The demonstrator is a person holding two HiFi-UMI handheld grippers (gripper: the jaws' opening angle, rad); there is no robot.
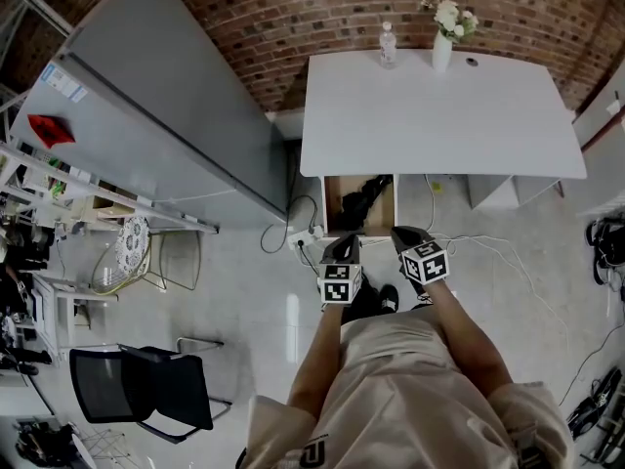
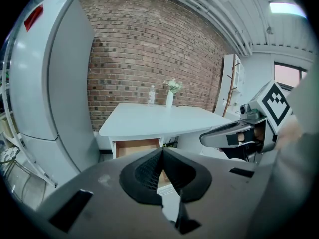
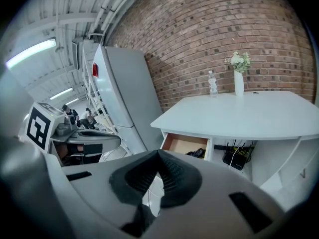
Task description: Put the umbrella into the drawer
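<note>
The wooden drawer (image 1: 333, 206) under the white table (image 1: 439, 115) stands pulled out, and the black folded umbrella (image 1: 365, 197) lies inside it. Both grippers hover side by side just in front of the drawer. My left gripper (image 1: 344, 246) is shut with nothing in it, and so is my right gripper (image 1: 406, 234). In the left gripper view the shut jaws (image 2: 162, 151) point at the drawer (image 2: 133, 146). In the right gripper view the shut jaws (image 3: 158, 153) face the drawer (image 3: 179, 144), where the umbrella (image 3: 197, 153) shows.
A water bottle (image 1: 388, 45) and a vase of white flowers (image 1: 442, 43) stand at the table's far edge. A tall grey fridge (image 1: 146, 115) is to the left. A black chair (image 1: 137, 384) is behind. Cables and a power strip (image 1: 305, 233) lie on the floor.
</note>
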